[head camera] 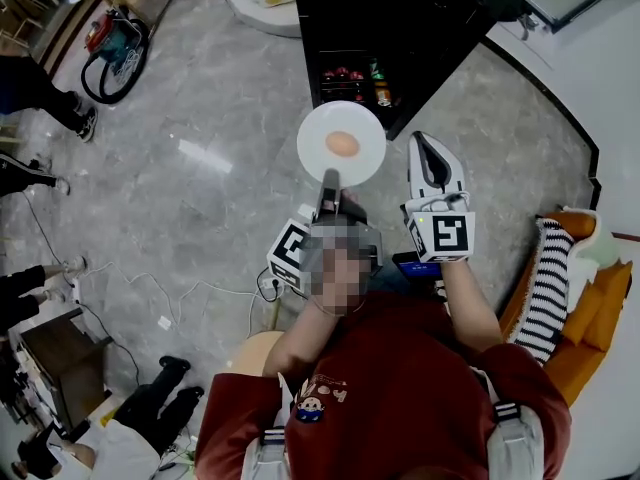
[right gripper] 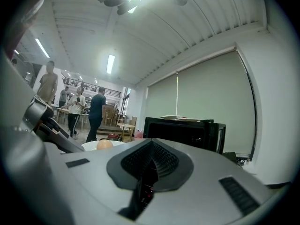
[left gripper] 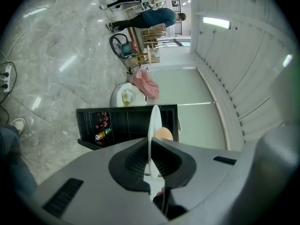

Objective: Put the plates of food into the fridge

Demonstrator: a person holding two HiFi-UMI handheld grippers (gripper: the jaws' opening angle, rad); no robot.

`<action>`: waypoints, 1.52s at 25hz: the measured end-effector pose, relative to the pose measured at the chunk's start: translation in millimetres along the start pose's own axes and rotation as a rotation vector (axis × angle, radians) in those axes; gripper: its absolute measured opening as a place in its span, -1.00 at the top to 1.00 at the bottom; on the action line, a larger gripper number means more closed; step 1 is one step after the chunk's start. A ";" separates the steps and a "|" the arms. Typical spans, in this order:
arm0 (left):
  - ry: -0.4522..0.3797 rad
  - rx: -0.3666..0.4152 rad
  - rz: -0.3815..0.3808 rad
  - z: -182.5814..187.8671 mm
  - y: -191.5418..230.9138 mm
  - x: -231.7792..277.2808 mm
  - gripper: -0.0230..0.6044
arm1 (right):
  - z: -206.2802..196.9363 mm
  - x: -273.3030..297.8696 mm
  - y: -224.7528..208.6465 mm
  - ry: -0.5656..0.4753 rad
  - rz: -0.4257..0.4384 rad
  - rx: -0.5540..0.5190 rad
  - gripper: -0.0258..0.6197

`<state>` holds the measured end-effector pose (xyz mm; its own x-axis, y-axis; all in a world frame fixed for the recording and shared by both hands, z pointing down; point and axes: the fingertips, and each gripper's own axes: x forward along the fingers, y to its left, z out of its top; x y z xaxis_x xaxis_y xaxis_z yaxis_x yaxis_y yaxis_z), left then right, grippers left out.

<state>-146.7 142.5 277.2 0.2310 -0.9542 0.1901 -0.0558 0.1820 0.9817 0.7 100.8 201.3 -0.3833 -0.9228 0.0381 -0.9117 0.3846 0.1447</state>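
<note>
The left gripper (head camera: 330, 180) is clenched on the near rim of a round white ceramic plate (head camera: 318, 128), which hangs in the air just short of the low black fridge (head camera: 420, 38). A smooth, tan, egg-shaped piece of food (head camera: 342, 144) sits loose at the plate's middle. The right gripper (head camera: 428, 144) hovers beside the plate, equally short of the fridge, with its jaws pressed together on nothing.

The main risk is the hold itself. Only one edge of the plate is pinched, so all its weight hangs out beyond the pads. Any dip of the wrist would likely tilt it and send the round food rolling off towards the fridge. The glazed rim could also slip or pivot between the pads.

The fridge front shows red and green drink cans (head camera: 352, 76) on a shelf. Whether that front is open or behind glass cannot be told. If it is shut, the plate's far edge would strike it. If it is open, a low entry could knock the cans.

White cables (head camera: 200, 290) lie on the floor well back from the fridge and could catch a foot.
</note>
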 end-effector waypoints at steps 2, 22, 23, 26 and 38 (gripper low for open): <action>0.007 0.005 -0.002 5.1 -1.2 1.2 0.88 | 2.5 2.7 4.0 -0.005 -0.006 0.001 0.89; -0.002 0.046 0.020 6.6 -1.1 31.2 0.88 | -10.5 32.7 -18.9 -0.012 -0.023 0.062 0.89; -0.001 0.045 0.019 3.2 -1.6 37.1 0.88 | -13.1 35.0 -24.6 -0.010 -0.025 0.062 0.89; 0.003 0.034 0.025 -5.4 -1.4 53.0 0.88 | -20.9 40.9 -40.7 -0.002 -0.028 0.073 0.89; -0.037 0.031 0.035 -26.3 -10.9 105.2 0.88 | -47.7 71.1 -90.6 0.022 0.007 0.126 0.89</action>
<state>-96.2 46.4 286.8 0.1924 -0.9556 0.2231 -0.0935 0.2085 0.9735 63.1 -0.7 238.0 -0.3876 -0.9198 0.0608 -0.9209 0.3893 0.0192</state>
